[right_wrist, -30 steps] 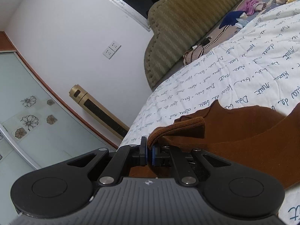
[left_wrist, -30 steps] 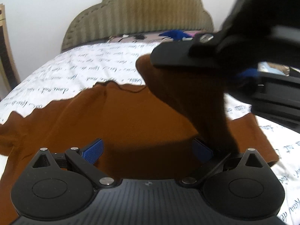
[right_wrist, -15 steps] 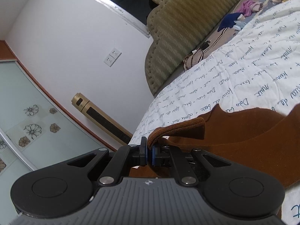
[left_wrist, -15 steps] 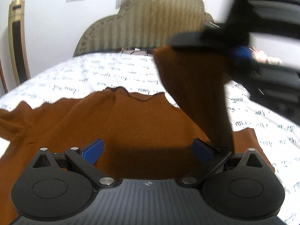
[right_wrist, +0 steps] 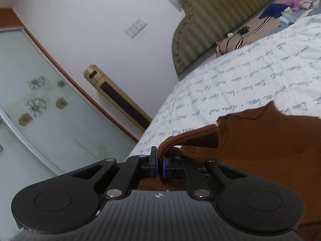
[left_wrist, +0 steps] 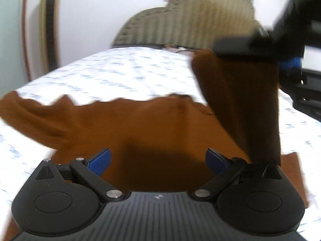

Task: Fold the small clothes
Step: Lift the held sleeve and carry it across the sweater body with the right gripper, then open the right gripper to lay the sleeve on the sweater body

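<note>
A brown knit top [left_wrist: 152,124] lies spread on the white bedspread [left_wrist: 120,76]. My left gripper [left_wrist: 158,160] is open and empty, low over the top's body. My right gripper [right_wrist: 159,164] is shut on the ribbed cuff [right_wrist: 192,138] of the right sleeve. In the left wrist view the right gripper [left_wrist: 260,48] holds that sleeve [left_wrist: 246,108] lifted, hanging steeply above the garment's right side. The left sleeve [left_wrist: 30,114] lies out to the left.
A padded olive headboard [left_wrist: 190,22] stands at the far end of the bed, with loose clothes [right_wrist: 280,10] piled by it. A gold floor-standing air conditioner [right_wrist: 118,98] and a glass wardrobe door [right_wrist: 30,110] stand left of the bed.
My right gripper has carried the lifted sleeve higher and leftward over the top. My left gripper has swung its view leftward, staying open over the garment.
</note>
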The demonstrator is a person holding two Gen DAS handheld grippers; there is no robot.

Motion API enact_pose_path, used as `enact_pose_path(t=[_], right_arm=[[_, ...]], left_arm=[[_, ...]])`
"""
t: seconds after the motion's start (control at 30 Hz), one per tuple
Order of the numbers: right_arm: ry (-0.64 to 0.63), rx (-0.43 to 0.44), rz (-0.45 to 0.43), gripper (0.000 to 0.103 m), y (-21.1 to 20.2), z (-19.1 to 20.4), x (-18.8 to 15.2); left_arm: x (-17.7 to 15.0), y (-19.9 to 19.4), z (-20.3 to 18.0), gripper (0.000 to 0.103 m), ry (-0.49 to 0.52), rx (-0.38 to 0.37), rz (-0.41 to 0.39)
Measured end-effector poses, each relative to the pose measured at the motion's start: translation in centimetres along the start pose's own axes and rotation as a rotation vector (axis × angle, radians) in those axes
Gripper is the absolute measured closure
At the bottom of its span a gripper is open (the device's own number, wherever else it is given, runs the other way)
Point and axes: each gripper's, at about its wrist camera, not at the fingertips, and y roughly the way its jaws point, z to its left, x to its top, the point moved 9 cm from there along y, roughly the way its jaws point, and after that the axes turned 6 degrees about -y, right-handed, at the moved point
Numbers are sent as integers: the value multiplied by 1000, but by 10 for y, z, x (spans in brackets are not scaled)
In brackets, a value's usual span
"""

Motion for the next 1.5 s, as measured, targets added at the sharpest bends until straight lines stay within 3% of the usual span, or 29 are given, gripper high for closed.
enact_pose_path(t=[0.23,0.37,0.47,0.5,0.53,0.63,0.8,0.93,1.03,1.1,1.2,1.3,1.4,1.5], right_arm=[[-39,-103,67,93,88,-6,-34],[-62,-172,119,93,133,-10,-58],[-53,-206,173,77,157,-17,-75],[-28,-205,193,62,162,-20,-80],[-5,-195,198,59,163,-22,-82],[4,-176,163,59,151,-19,-77],[74,-121,14,59,96,-22,-44],[173,-69,21,59,84,-32,-35],[167,-95,-8,59,75,-37,-29],[191,-117,-30,59,57,-47,-30],[188,-238,-68,59,23,-79,-38],[266,-326,-77,59,-7,-120,-56],[339,-420,-85,60,-29,-158,-73],[360,-481,-109,76,-45,-182,-75]], left_arm=[[21,26,109,2,-93,106,53],[27,28,134,2,-143,129,58],[28,31,146,2,-135,148,62],[26,31,146,2,-131,148,67],[24,31,146,2,-129,147,74],[19,24,142,2,-128,138,74],[28,20,111,2,-97,64,37],[25,12,80,2,-78,-7,24],[22,5,59,2,-57,-54,18],[16,5,40,2,-28,-124,47],[2,13,5,2,36,-192,103],[-6,36,-21,2,98,-145,108],[-7,59,-18,2,109,-48,98],[1,76,17,2,72,94,71]])
